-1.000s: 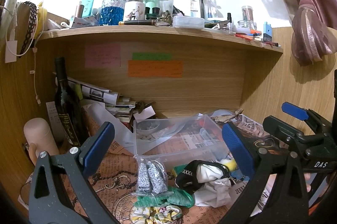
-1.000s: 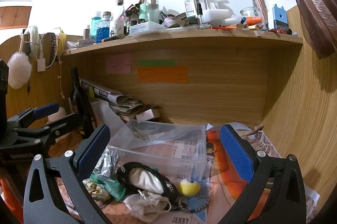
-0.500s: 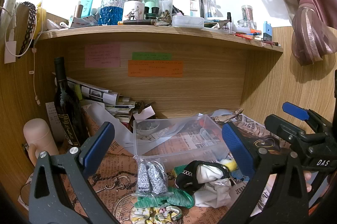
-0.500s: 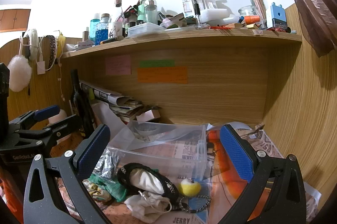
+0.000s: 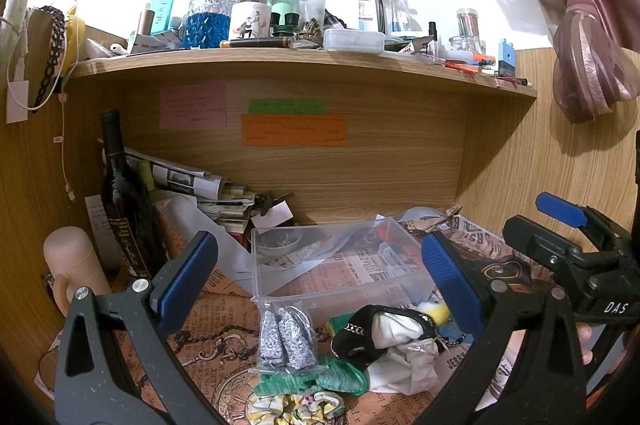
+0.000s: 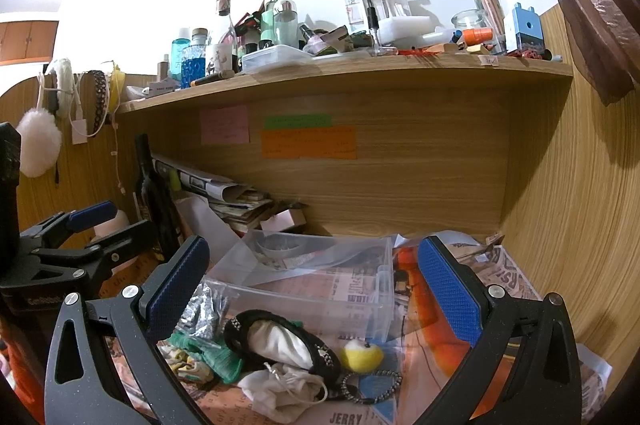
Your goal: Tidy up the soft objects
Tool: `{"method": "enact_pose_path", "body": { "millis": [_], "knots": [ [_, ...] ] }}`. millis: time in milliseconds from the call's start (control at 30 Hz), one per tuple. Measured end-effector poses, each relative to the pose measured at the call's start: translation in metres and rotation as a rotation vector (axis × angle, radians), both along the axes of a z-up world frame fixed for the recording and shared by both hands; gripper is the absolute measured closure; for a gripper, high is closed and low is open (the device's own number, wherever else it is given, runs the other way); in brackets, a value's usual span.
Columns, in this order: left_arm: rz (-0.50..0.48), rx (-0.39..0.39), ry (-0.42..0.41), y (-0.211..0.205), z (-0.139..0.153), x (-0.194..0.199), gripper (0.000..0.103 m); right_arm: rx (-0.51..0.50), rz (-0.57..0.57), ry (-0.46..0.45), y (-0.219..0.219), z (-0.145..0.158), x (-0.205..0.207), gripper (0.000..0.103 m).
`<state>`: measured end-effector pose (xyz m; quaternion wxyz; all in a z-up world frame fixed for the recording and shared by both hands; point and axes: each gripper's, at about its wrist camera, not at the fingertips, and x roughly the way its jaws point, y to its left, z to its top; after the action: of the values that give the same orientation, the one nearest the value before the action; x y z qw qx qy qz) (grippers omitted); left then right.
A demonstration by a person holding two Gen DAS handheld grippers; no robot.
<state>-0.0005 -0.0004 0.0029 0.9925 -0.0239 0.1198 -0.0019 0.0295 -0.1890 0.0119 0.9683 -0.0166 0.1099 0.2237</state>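
You hold both grippers above a wooden desk nook point(image 5: 360, 177) that has a crowded shelf point(image 5: 304, 59) on top and printed paper point(image 5: 208, 321) spread over its floor. On the back wall three sticky notes are glued: a pink one point(image 5: 193, 105), a green one point(image 5: 286, 106) and an orange one point(image 5: 293, 130). At the left a dark wine bottle point(image 5: 124, 201) stands upright, and behind it papers and magazines point(image 5: 200, 185) lie in a leaning pile.

In the middle of the floor sits a clear plastic box point(image 5: 340, 257), open at the top; through its walls you see only the paper under it.

Your left gripper point(image 5: 316, 277) is wide open and holds nothing; its blue pads point(image 5: 188, 277) stand on both sides of the box in the left view. Your right gripper point(image 6: 312, 285) is also spread wide and empty, and it hangs to the right of the left one.

The soft things lie in a heap just in front of the box, on the paper. A black pouch with white cloth inside point(image 6: 280, 339) is the biggest. A white drawstring bag point(image 6: 284, 385) lies against its front. A green knitted cloth point(image 5: 320, 377) is at the left of them, with a flowered scrunchie point(image 5: 296, 407) touching its near edge. A small plastic bag with two silver glitter pieces point(image 5: 286, 339) rests on the green cloth and leans toward the box wall. A little yellow fluffy ball point(image 6: 360, 355) sits at the right side of the pouch, close to the box corner. A beaded bracelet point(image 6: 372, 385) lies in front of the ball.
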Motion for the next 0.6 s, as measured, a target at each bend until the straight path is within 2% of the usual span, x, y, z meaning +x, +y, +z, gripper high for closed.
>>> {"method": "enact_pose_path", "body": {
  "millis": [600],
  "knots": [
    [-0.001, 0.002, 0.000, -0.0010, -0.0003, 0.0004, 0.000, 0.006, 0.001, 0.006, -0.0002, -0.0002, 0.0006, 0.000]
  ]
}}
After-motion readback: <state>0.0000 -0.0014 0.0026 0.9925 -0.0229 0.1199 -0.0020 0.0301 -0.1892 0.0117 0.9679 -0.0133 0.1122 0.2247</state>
